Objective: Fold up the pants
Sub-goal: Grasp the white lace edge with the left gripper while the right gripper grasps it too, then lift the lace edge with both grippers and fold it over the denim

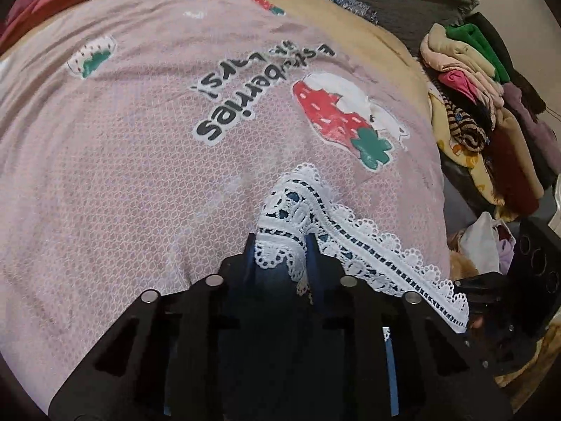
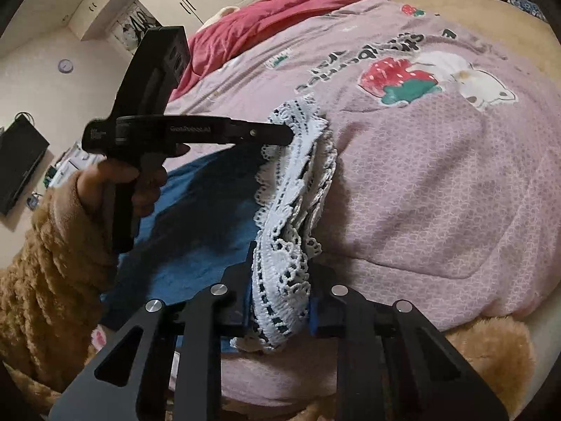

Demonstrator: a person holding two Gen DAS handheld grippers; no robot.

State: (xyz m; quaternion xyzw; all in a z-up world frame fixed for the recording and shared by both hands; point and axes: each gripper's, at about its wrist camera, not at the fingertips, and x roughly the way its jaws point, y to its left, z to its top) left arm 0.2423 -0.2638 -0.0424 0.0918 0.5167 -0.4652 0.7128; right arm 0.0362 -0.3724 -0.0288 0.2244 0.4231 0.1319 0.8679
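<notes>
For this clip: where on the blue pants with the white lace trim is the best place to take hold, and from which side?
Probably the lace-trimmed hem, from the near edge, one grip toward each end. The blue pants lie flat on the pink bedspread, and the bunched lace stands proud enough to pinch. Both the left tongs and right tongs are shut on it.

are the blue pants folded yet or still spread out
Still spread, not folded. The blue pants lie flat on the pink blanket; both tongs grip only the white lace hem, bunched and lifted.
</notes>
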